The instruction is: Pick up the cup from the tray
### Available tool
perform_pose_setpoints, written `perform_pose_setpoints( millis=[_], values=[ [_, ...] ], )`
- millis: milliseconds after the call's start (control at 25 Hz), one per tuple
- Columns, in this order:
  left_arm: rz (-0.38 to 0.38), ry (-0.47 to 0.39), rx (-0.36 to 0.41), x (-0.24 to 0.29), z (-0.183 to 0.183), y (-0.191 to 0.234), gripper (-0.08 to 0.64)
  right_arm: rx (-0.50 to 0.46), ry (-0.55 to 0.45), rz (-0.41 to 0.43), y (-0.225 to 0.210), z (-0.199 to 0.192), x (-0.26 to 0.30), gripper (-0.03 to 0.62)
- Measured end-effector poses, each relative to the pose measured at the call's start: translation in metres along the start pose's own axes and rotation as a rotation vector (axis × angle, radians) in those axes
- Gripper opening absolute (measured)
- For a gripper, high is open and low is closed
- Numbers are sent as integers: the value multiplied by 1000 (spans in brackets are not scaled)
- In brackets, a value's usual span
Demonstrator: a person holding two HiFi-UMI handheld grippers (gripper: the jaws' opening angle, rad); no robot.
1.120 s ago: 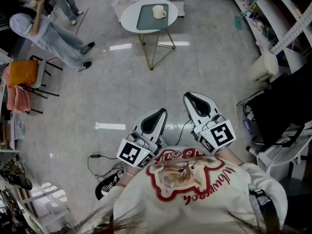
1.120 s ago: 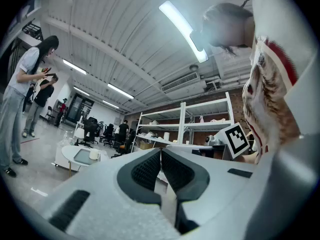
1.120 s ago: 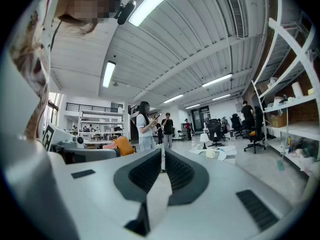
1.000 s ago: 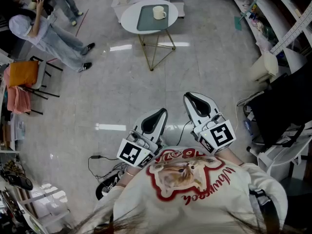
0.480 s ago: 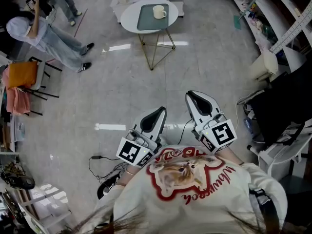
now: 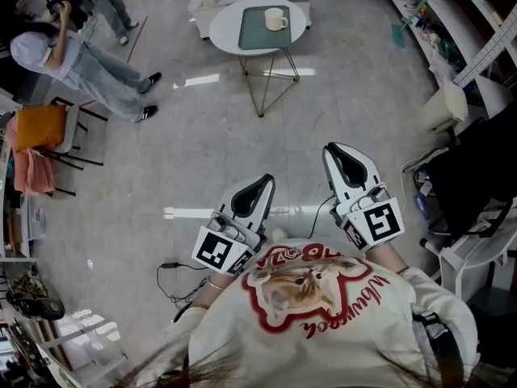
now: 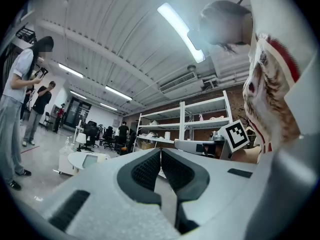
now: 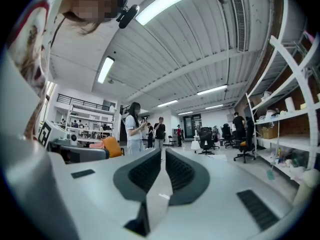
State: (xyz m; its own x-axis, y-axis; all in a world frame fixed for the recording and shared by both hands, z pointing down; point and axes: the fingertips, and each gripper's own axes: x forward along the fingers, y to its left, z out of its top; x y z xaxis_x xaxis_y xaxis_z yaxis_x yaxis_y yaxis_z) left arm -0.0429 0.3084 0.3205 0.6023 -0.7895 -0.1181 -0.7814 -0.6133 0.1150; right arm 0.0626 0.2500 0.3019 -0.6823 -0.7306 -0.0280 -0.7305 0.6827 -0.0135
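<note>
since the earlier frame the right gripper [image 6: 334,149] has shifted outward to the right, and the round table [image 6: 224,29] now sits a little further right in the head view; the left gripper [image 6: 263,181] is about where it was.

findings:
- cup [image 6: 275,19] – cream-white mug, upright, mouth up, with its handle pointing to the view's right. it stands on the far right part of the tray [image 6: 255,32], a grey-green rectangle with rounded corners lying flat on the white table top. the table has thin gold wire legs.
- cup and tray are well apart from both grippers, across a stretch of pale glossy floor.
- left gripper: held low near the person's chest. in its own view the jaws meet at the tips [image 7: 160,152], with nothing between the pads.
- right gripper: also held near the chest, beside the left one but not touching it. its own view shows the jaws drawn together to a thin slit [image 8: 163,152] – nothing held.
- bystander [image 6: 69,55] stands at the far left, near an orange chair [image 6: 36,126].
- black cable [image 6: 174,270] lies on the floor by the left gripper.
</note>
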Motion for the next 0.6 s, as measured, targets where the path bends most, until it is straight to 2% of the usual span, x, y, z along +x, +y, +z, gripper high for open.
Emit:
perform_pose_setpoints(
  millis=[200, 360, 600],
  values=[
    [0, -11, -15, -11, 4, 20, 18, 24, -15, -58, 9, 1, 8, 48],
    [-5, -20, -19, -10, 6, 25, 18, 24, -2, -52, 16, 0, 14, 48],
    [-19, -21, -31, 6, 3, 35, 18, 30, 3, -62, 3, -1, 25, 48]
  ],
)
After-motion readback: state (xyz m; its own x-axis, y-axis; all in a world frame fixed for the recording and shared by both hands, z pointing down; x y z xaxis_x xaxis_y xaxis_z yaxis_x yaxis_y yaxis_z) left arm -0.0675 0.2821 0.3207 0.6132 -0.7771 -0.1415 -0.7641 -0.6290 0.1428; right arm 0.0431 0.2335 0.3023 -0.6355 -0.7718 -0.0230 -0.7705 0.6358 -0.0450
